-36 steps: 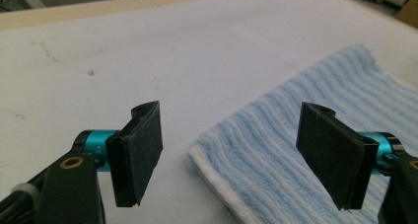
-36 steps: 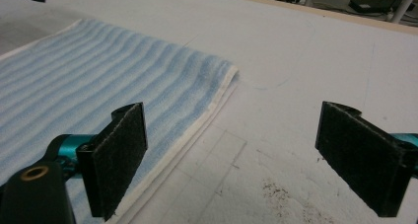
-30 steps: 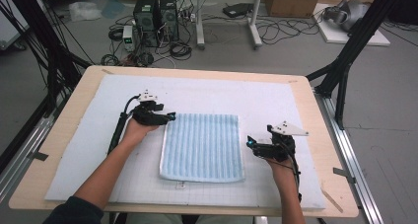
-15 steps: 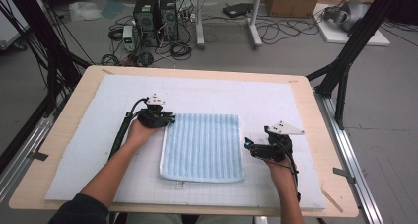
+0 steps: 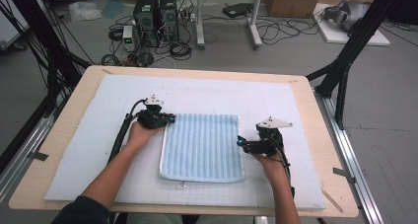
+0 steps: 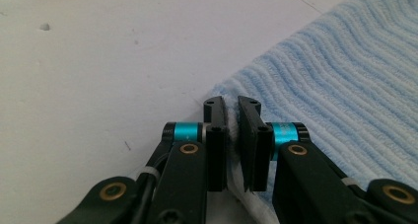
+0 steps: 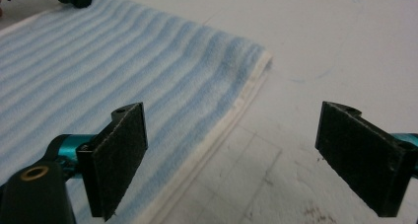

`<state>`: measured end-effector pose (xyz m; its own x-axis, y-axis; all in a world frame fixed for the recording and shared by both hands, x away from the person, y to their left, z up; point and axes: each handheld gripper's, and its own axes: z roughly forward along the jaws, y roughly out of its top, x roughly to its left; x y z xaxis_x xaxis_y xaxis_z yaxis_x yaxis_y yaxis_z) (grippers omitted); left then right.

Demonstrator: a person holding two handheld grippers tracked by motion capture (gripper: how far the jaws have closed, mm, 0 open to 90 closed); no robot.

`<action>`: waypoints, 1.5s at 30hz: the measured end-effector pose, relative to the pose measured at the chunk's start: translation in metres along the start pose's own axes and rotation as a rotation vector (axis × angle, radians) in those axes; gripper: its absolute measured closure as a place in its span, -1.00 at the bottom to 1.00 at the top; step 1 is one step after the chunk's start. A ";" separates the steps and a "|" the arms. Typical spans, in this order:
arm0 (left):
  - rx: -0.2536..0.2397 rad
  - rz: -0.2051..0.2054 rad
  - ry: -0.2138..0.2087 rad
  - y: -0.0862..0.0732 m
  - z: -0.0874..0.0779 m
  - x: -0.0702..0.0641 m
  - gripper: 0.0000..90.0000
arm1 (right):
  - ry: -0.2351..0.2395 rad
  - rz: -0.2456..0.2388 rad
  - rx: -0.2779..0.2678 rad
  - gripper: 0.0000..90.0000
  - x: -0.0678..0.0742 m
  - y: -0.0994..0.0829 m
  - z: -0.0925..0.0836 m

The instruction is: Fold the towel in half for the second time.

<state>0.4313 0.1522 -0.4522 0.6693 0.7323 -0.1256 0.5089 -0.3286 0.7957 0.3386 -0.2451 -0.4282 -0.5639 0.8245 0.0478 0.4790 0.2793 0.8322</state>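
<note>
Towel (image 5: 202, 146): light blue, ribbed, folded flat to a near square; lies mid-mat, slightly toward the near edge. White hem along the left and right edges. In the left gripper view, towel (image 6: 345, 86) corner runs between the jaws. In the right gripper view, towel (image 7: 123, 81) spreads left, hem crossing just beside the left jaw.

Left gripper (image 5: 170, 119): at the far left corner of the towel, held in the left hand (image 5: 140, 134). Jaws just closing over the last moments; now narrow, pads clamped on the corner fold. Left gripper view confirms: gripper (image 6: 231, 120) pinched on white-blue cloth, thin slit between the jaws packed with fabric.

Right gripper (image 5: 240, 142): at the right edge of the towel, about mid-length, held in the right hand (image 5: 268, 160). Grey plate on top. Right gripper view: gripper (image 7: 231, 150) jaws wide, nothing between the pads; left jaw over the towel edge, right jaw over bare mat. No contact with the cloth discernible.

Mat (image 5: 98, 135): white, faint grid near the front, covers most of the table (image 5: 315, 135). Table: pale wood, rounded corners.

Beyond the table: grey floor, two computer towers (image 5: 157, 14), loose cables (image 5: 286, 29), black frame legs at both sides.
</note>
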 end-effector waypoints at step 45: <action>-0.069 -0.098 -0.007 0.005 -0.005 0.010 0.85 | 0.017 -0.030 0.150 0.85 -0.010 0.047 0.089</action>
<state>0.4378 0.1608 -0.4469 0.6224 0.7543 -0.2089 0.5336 -0.2137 0.8183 0.4268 -0.1962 -0.4383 -0.5901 0.8066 0.0351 0.5567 0.3750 0.7413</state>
